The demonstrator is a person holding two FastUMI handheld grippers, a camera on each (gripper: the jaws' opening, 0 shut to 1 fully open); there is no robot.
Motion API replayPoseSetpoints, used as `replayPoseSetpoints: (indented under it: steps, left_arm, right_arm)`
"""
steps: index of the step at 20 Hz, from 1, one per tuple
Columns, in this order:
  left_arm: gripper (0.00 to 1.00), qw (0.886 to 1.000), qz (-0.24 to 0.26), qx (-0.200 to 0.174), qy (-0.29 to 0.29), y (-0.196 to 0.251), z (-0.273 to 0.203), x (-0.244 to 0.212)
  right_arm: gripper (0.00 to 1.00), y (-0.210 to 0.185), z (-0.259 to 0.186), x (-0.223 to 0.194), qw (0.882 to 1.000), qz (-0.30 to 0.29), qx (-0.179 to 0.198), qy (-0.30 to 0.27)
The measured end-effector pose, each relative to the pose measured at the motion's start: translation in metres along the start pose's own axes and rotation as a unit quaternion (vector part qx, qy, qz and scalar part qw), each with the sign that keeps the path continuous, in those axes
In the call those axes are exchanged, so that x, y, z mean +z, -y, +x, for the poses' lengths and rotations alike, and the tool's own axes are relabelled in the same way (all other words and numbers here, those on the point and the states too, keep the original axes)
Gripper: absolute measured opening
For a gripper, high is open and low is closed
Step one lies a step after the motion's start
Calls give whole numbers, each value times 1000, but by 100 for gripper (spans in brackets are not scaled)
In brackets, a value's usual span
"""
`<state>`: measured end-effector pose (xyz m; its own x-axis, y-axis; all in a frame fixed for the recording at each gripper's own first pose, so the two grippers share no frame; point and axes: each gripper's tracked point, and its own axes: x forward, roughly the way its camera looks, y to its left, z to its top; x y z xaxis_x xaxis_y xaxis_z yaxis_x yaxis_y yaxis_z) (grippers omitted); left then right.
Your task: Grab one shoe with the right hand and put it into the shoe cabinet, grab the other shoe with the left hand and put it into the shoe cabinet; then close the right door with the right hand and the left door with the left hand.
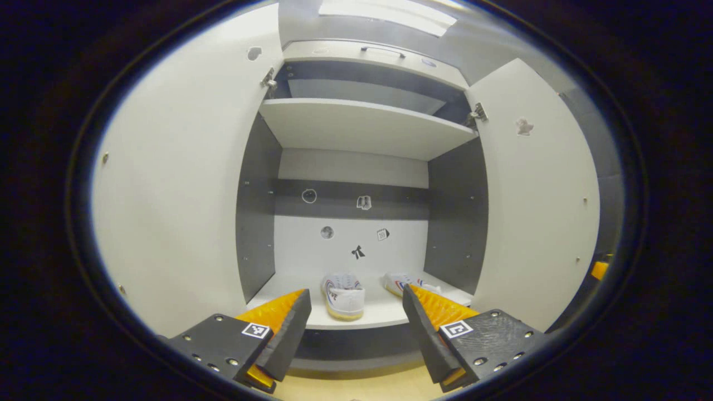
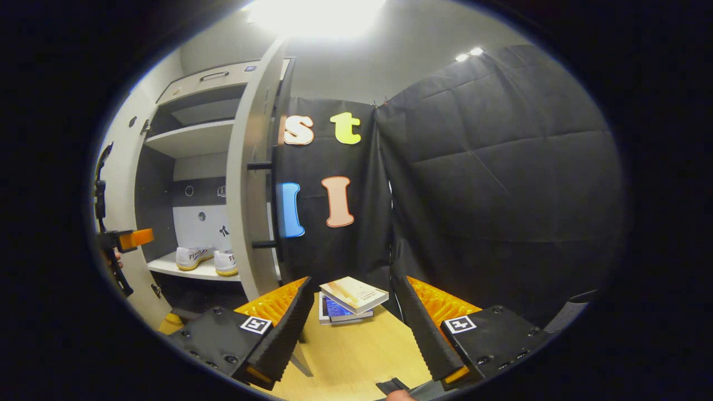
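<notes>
Both shoes sit inside the shoe cabinet (image 1: pixel 362 128) on its bottom shelf, low in the centre of the left gripper view: one white shoe (image 1: pixel 343 295) heel-out, the other shoe (image 1: pixel 404 283) just right of it, partly hidden behind a finger. The left tool (image 1: pixel 356 328) faces straight into the cabinet, level, its jaws wide apart and empty.

The left door (image 1: pixel 178 195) and right door (image 1: pixel 535 211) both stand open. Each is a stiff, flat, light-looking panel that should swing freely on its hinges; pushing on the outer face near the free edge looks best.

In the right gripper view, the right tool (image 2: pixel 351 328) points past the right door's edge toward the black cloth, wide open, holding nothing, above books (image 2: pixel 351 301) on the worktop (image 2: pixel 356 356).
</notes>
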<state>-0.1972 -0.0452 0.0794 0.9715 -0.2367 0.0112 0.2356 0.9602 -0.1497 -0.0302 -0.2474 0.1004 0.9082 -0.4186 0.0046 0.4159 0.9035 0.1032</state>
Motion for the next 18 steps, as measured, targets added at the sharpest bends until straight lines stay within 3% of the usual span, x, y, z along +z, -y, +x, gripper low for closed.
replayPoseSetpoints:
  steps: [2,6,7,8,11,17,18]
  left_arm:
    - [93,1000,7,-5,-4,5,-21,-5]
    - [93,999,34,-17,-5,12,-63,-4]
    - [93,999,37,-15,-2,11,-74,-2]
    - [93,999,34,-15,-1,10,-83,0]
    - [93,1000,20,-10,-4,1,-111,1]
    - [93,999,39,12,8,-27,-149,16]
    - [93,999,42,15,12,-31,-152,19]
  right_arm:
    - [92,2,10,9,1000,10,-9,-2]
    - [96,3,26,34,999,31,-19,13]
    - [92,0,31,37,999,36,-15,14]
    - [97,-1,35,40,999,39,-12,15]
    - [98,-11,44,44,999,42,-6,14]
    - [97,-33,51,37,1000,-3,8,2]
    - [92,-36,50,40,1000,-10,7,7]
